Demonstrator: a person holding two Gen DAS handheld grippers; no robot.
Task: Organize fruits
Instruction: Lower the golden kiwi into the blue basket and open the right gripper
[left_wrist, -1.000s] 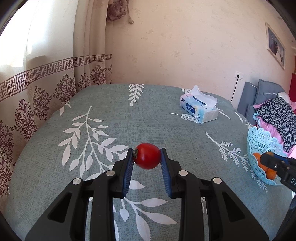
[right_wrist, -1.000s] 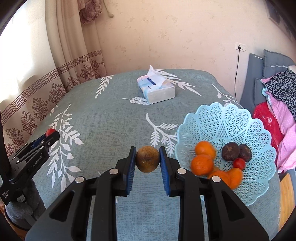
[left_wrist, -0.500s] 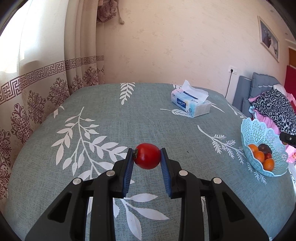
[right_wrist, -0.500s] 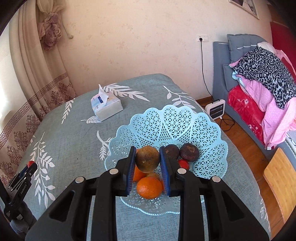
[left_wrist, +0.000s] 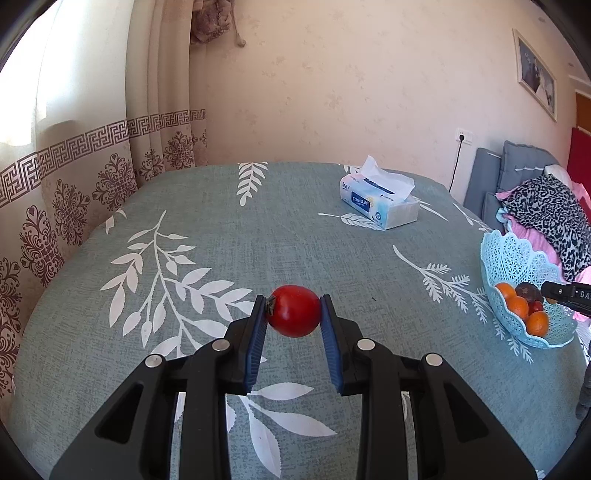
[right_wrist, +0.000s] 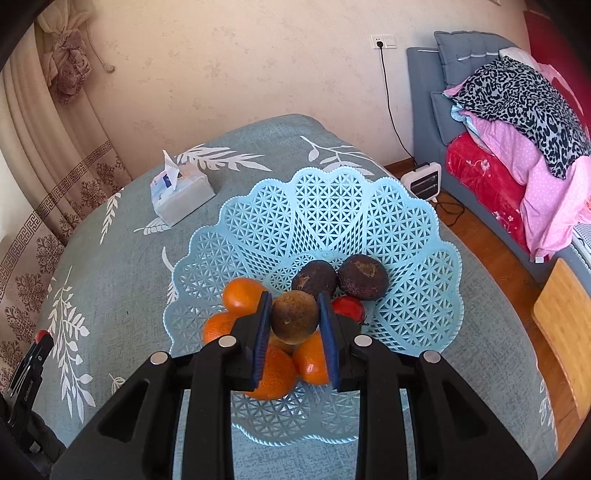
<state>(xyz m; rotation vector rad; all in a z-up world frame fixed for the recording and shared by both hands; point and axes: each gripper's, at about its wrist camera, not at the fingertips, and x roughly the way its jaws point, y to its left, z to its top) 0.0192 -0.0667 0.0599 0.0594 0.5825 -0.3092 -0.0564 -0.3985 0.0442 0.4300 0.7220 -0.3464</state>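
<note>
My left gripper (left_wrist: 293, 312) is shut on a red tomato (left_wrist: 294, 311) and holds it above the teal leaf-print tablecloth. My right gripper (right_wrist: 295, 317) is shut on a brown round fruit (right_wrist: 294, 316) and holds it over the light blue lattice basket (right_wrist: 332, 218). The basket holds several oranges (right_wrist: 242, 293), two dark brown fruits (right_wrist: 364, 277) and a small red tomato (right_wrist: 349, 307). In the left wrist view the basket (left_wrist: 517, 258) stands at the table's right edge, with the right gripper's tip (left_wrist: 565, 293) over it.
A tissue box (left_wrist: 380, 205) lies at the back of the table; it also shows in the right wrist view (right_wrist: 183, 197). Curtains hang to the left. A sofa with piled clothes (right_wrist: 517, 110) and a small heater (right_wrist: 421, 181) stand to the right on a wooden floor.
My right gripper has carried the brown fruit from beside the basket to over the fruit in it and lower. My left gripper has drifted slightly with the tomato still held.
</note>
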